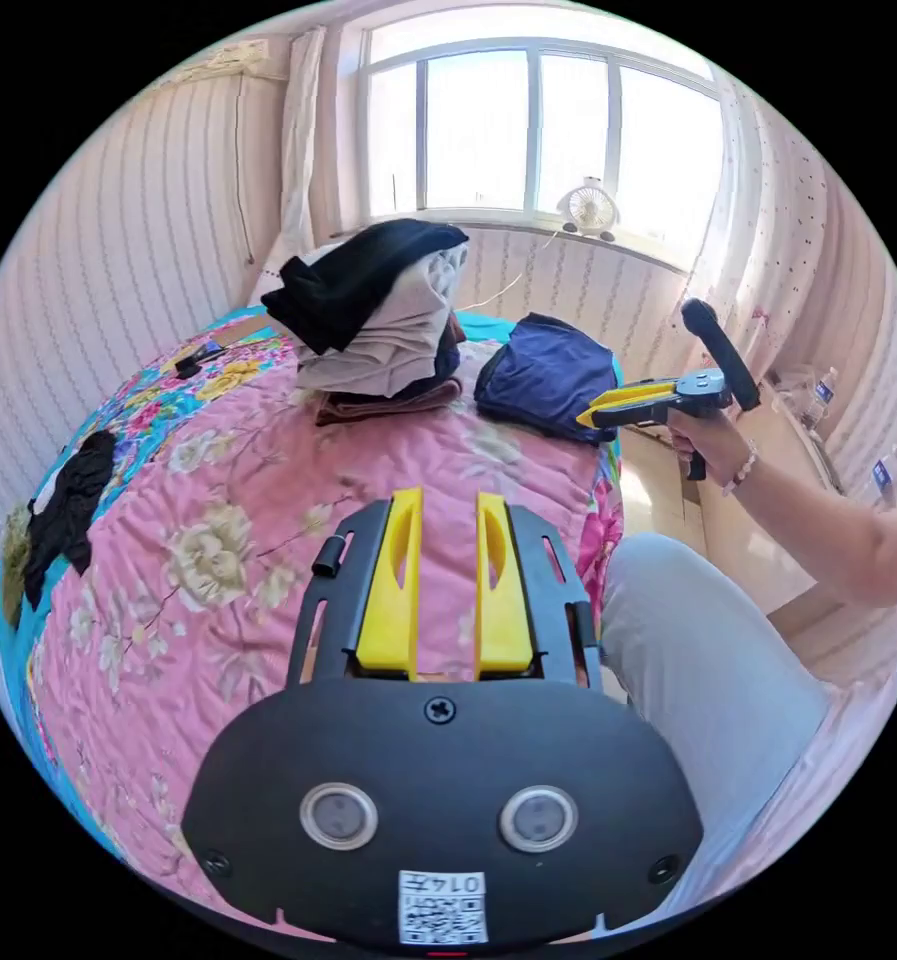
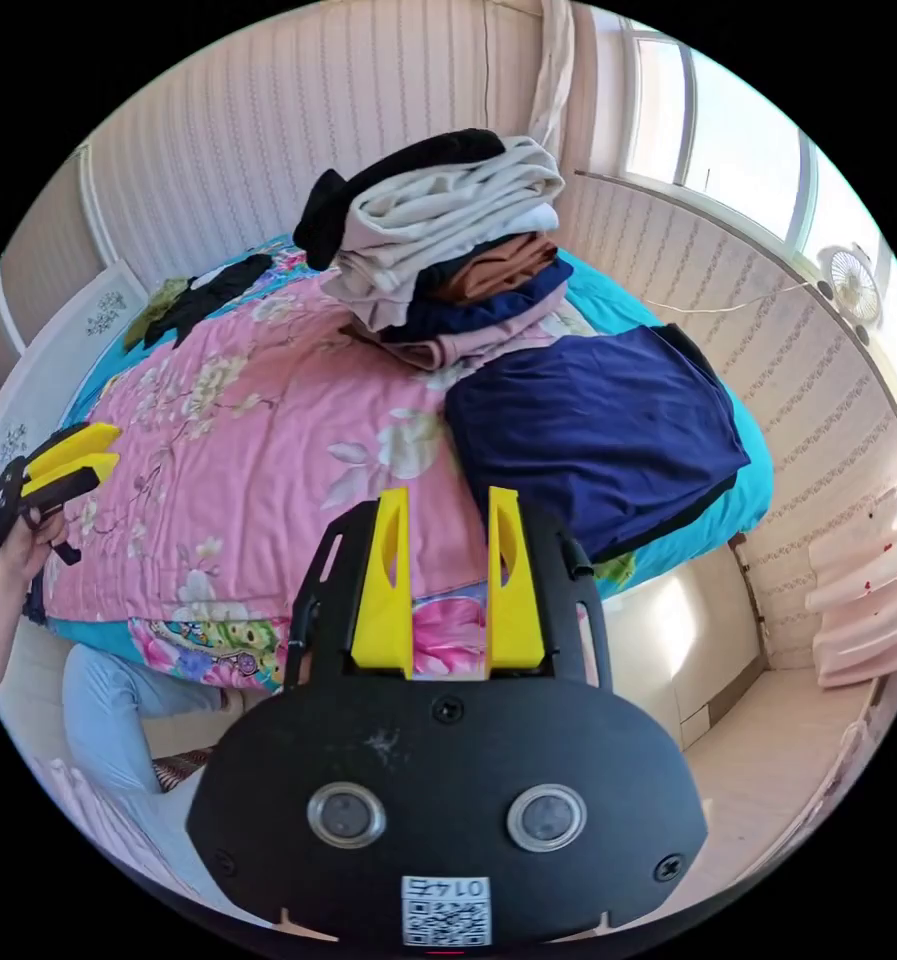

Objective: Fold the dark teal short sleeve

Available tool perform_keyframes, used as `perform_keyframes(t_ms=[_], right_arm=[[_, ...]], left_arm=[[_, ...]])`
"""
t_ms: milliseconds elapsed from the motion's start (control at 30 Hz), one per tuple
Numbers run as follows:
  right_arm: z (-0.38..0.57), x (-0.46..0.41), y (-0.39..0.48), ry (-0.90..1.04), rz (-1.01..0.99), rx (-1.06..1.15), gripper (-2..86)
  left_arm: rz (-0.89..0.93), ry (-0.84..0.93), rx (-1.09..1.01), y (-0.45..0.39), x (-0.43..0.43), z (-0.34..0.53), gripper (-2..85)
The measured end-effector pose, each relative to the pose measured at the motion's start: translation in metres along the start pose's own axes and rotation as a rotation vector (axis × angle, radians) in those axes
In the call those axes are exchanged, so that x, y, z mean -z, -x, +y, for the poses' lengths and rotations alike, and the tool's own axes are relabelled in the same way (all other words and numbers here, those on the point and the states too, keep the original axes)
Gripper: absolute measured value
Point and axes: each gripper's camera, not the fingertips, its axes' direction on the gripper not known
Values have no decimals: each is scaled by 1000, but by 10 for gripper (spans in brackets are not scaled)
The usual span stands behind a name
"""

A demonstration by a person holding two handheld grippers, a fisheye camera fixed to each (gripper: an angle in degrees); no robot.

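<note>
1. At the window-side corner of the bed (image 2: 248,440), just beside the stack of folded clothes (image 2: 448,250): dark short sleeve garment (image 2: 593,430), lying flat in a rough rectangle. Reads more navy than teal, so taken as the task item by judgement only.
2. Handling, as judged: light, soft and limp; no stiffness to hold a shape; likely to sag and drape once lifted. Not fragile. Little risk of slipping if pinched through two layers.
3. Where to take hold: grip at an outer edge or corner, one claw to each side, to keep the cloth spread. Avoid a single hold at the middle, which would probably bunch it.
4. Left claw (image 1: 446,580): jaws apart, nothing between them, held over the pink floral quilt well short of the garment.
5. Right claw (image 2: 446,590): jaws apart, empty, poised above the near bed edge, near the garment but not touching it.
6. Left gripper view: shows the right claw from the side, in a hand (image 1: 703,435).
7. Right gripper view: shows the garment's full outline and its edge overhanging the bed corner.
</note>
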Motion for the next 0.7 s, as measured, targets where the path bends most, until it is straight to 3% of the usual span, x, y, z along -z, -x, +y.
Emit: perform_keyframes(t_ms=[167, 400, 500, 700], right_arm=[[-14, -4, -57, 48, -73, -75, 127], [-30, 15, -113, 43, 1, -48, 74], [-35, 31, -136, 36, -25, -28, 50], [-39, 80, -181, 19, -163, -24, 10]], left_arm=[[57, 93, -13, -18, -124, -75, 84], [164, 181, 189, -15, -249, -124, 87], [179, 223, 218, -18, -276, -129, 84], [243, 180, 229, -16, -276, -129, -3]])
